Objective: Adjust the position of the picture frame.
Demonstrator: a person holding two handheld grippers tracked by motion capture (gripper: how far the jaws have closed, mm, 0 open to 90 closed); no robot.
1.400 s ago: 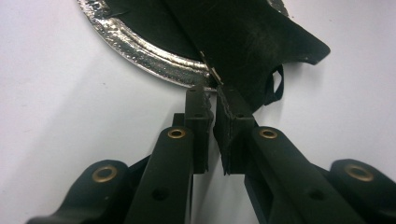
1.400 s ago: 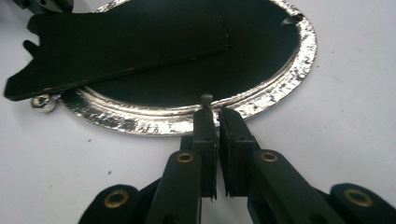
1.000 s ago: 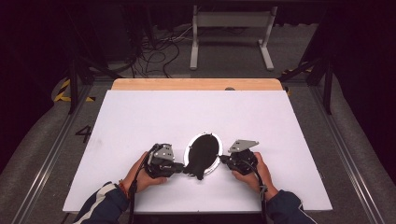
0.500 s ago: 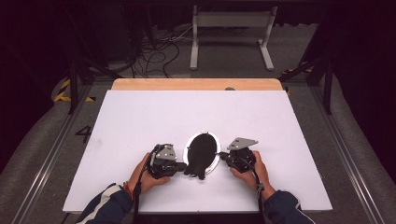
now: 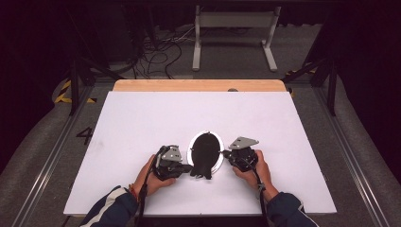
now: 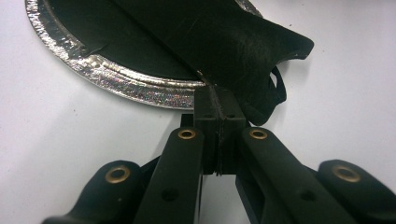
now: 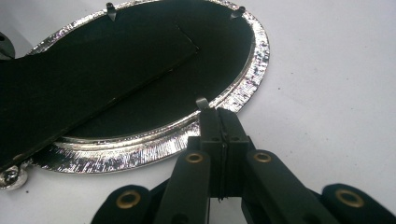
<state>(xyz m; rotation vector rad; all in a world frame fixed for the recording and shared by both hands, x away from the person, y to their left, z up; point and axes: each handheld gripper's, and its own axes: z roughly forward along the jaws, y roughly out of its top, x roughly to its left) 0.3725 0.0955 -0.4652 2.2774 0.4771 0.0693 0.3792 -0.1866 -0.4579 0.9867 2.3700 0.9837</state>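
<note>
Oval silver picture frame (image 5: 206, 152) lying face down on your white counter (image 5: 142, 123), black backing board with stand (image 6: 243, 56) set inside it, your left hand-held gripper (image 5: 185, 168) pinched on the stand's edge, your right hand-held gripper (image 7: 223, 116) closed tight at a small metal tab (image 7: 201, 102) on the frame's rim.

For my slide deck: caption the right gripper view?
Right gripper, jaws shut, at the rim of a face-down oval silver picture frame.

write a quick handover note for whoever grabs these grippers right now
Left gripper: shut, jaws at the edge of the black stand flap.
Right gripper: shut on a small metal tab at the silver rim.
Oval picture frame lies face down near the front of the white table.
Done: both grippers in place.
Left: probably bending the tabs and freeing the black backing.
</note>
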